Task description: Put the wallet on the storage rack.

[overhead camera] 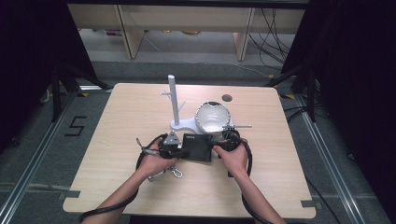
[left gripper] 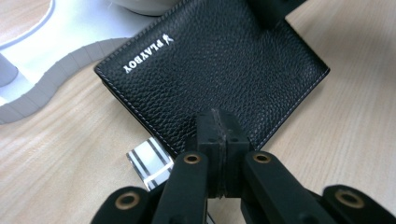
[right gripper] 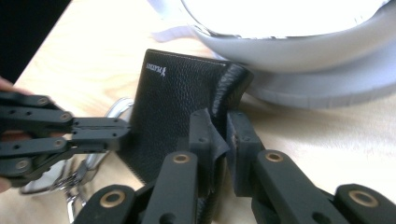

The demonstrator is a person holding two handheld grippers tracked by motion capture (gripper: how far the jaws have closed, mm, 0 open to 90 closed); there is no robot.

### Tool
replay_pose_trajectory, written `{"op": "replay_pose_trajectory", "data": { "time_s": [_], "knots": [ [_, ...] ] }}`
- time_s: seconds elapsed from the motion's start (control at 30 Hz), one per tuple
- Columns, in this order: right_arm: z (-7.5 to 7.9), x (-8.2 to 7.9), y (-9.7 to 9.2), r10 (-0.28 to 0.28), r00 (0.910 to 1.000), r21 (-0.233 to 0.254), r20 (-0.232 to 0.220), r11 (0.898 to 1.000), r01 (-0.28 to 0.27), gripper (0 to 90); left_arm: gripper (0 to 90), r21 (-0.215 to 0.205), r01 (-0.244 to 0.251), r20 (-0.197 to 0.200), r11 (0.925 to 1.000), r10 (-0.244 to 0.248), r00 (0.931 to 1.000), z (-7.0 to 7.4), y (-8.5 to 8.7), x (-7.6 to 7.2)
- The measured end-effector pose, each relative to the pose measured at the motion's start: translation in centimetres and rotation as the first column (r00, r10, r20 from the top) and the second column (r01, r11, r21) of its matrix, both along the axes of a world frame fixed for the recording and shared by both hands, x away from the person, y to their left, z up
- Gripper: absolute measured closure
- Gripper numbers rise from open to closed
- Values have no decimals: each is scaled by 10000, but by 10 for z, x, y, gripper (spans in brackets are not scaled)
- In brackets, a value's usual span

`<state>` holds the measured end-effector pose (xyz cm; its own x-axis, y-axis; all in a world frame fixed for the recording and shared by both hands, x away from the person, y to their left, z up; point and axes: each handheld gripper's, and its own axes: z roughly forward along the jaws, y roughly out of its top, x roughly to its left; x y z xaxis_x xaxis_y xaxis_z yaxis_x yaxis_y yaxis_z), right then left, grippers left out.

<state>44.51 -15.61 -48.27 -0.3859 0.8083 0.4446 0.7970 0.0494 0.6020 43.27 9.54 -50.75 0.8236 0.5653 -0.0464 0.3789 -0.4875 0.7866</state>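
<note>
Black pebbled leather is caught from both ends as a person works a bifold wallet (overhead camera: 197, 147) on a pale wooden table (overhead camera: 121, 121) with two hand-held tools. Left gripper (left gripper: 222, 133) has its jaws pressed tight together on the wallet's near edge, beside a small striped tag (left gripper: 149, 165) lying under that corner. Right gripper (right gripper: 219, 140) is clenched on the opposite side, a fold of the leather cover pinched up between its pads. From above, the wallet lies flat between the two hands near the middle of the table, just in front of a white stand (overhead camera: 176, 119) with an upright post and a round white bowl-like object (overhead camera: 212, 116); a metal key ring (overhead camera: 175, 171) rests by the left hand (overhead camera: 154, 163). The step appears to be opening the wallet; to do it well, the left tool would best pin its side down while the right peels just the top flap up and over in a slow arc, clear of the bowl close behind
</note>
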Motion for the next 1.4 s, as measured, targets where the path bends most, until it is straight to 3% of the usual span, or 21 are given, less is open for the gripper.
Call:
{"op": "replay_pose_trajectory", "data": {
  "time_s": [0.17, 0.2, 0.27, 0.33, 0.37, 0.4, 0.43, 0.53, 0.57, 0.7, 0.73, 0.77, 0.83, 0.9, 0.97, 1.03, 1.1, 1.13, 1.2, 1.33, 1.4],
  "knots": [
    [27, -7, 1, 821, 9946, -816, 631, 9937, -768, 838, 744, -309, -27, 580, 9995, 45, 9983, 13, 10, -13],
    [32, -8, 0, 1173, 9871, -1230, 1087, 9870, -1037, 838, 744, -169, -28, 743, 9999, 40, 9972, 17, 15, -16],
    [46, -10, -2, 1889, 9769, -1766, 999, 9696, -1694, 838, 706, -542, -128, 894, 9984, 176, 9958, 22, 22, -24],
    [58, -12, -3, 2426, 9660, -2553, 897, 9431, -2132, 839, 684, -709, -256, 1070, 9972, 331, 9937, 25, 30, -31],
    [63, -13, -3, 2882, 9510, -2829, 1115, 9266, -2477, 839, 676, -709, -312, 1181, 9970, 394, 9922, 27, 34, -34],
    [68, -13, -3, 3313, 9351, -3291, 1256, 9031, -2757, 839, 666, -811, -348, 1184, 9961, 443, 9920, 28, 37, -38],
    [74, -12, -4, 3969, 9109, -3683, 1129, 8682, -3327, 839, 659, -880, -400, 1263, 9953, 510, 9907, 29, 41, -42],
    [89, -10, -7, 4967, 8641, -4740, 816, 7820, -4048, 839, 638, -1004, -477, 1427, 9938, 618, 9878, 29, 50, -51],
    [93, -9, -9, 5362, 8402, -5027, 806, 7498, -4302, 838, 631, -1085, -536, 1492, 9927, 696, 9864, 29, 53, -54],
    [109, -5, -17, 6300, 7763, -5724, 223, 6447, -5067, 838, 586, -1025, -413, 1782, 9939, 592, 9822, 24, 63, -62],
    [112, -5, -18, 6372, 7707, -5804, 16, 6282, -5182, 837, 571, -1049, -515, 1829, 9931, 702, 9806, 23, 65, -64],
    [115, -5, -20, 6607, 7506, -5897, -81, 6031, -5372, 837, 557, -1135, -579, 1836, 9918, 782, 9799, 21, 67, -65],
    [120, -5, -23, 6744, 7381, -5974, -218, 5832, -5505, 838, 522, -1172, -780, 1845, 9900, 989, 9778, 18, 71, -69],
    [126, -5, -23, 7114, 7023, -6369, -259, 5298, -5601, 837, 480, -1157, -908, 1833, 9891, 1111, 9768, 15, 74, -71],
    [128, -7, -23, 7062, 7072, -6436, -347, 5256, -5564, 837, 465, -1227, -982, 1840, 9876, 1199, 9756, 14, 74, -72],
    [129, -5, -22, 7282, 6846, -6630, -318, 4972, -5597, 837, 441, -1376, -1055, 1825, 9848, 1299, 9746, 12, 75, -73],
    [130, -6, -22, 7200, 6927, -6716, -412, 4934, -5528, 837, 427, -1419, -1129, 1836, 9834, 1382, 9732, 11, 75, -75],
    [131, -4, -21, 7372, 6741, -6753, -459, 4744, -5648, 837, 423, -1425, -1090, 1888, 9838, 1351, 9727, 11, 76, -75],
    [131, -3, -20, 7404, 6707, -6901, -450, 4624, -5567, 837, 417, -1449, -1139, 1862, 9829, 1402, 9725, 10, 76, -75],
    [132, -2, -20, 7425, 6683, -6944, -460, 4572, -5557, 836, 415, -1342, -1179, 1878, 9839, 1421, 9719, 9, 76, -75],
    [134, -1, -20, 7469, 6630, -7028, -508, 4449, -5551, 837, 414, -1425, -1148, 1896, 9831, 1410, 9717, 9, 77, -75]
  ]
}}
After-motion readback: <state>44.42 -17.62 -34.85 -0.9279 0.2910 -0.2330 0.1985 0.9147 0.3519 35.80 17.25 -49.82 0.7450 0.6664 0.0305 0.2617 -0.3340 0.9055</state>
